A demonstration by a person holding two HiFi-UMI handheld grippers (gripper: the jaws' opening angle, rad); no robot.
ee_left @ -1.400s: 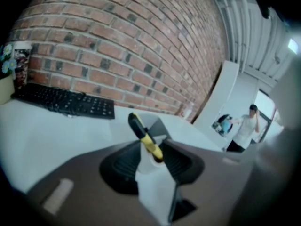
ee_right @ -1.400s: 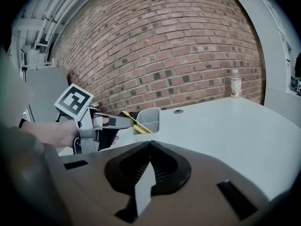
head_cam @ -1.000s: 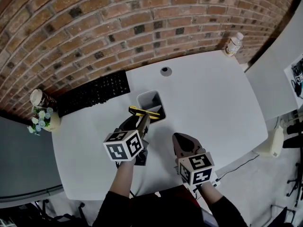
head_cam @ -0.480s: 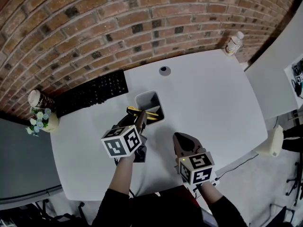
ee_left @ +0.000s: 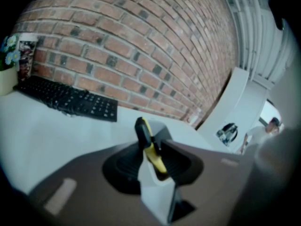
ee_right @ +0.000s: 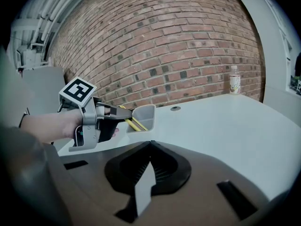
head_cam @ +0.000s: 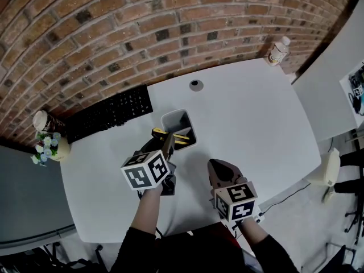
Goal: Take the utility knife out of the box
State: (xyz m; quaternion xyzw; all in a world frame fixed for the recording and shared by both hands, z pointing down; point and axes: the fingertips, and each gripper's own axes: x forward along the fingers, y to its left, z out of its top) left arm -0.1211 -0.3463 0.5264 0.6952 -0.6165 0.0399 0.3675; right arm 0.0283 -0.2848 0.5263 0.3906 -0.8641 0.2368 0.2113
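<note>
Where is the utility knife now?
In the head view, the utility knife leans over the left rim of the grey box, mid-table, between the left tongs, which have just been closing.

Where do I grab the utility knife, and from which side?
Grip the utility knife by the end that sticks out over the grey box's left rim; its other end is down inside. Come from the near side, where nothing blocks it. The jaws of the left hand-held gripper have just been closing there, with the knife between them.
</note>
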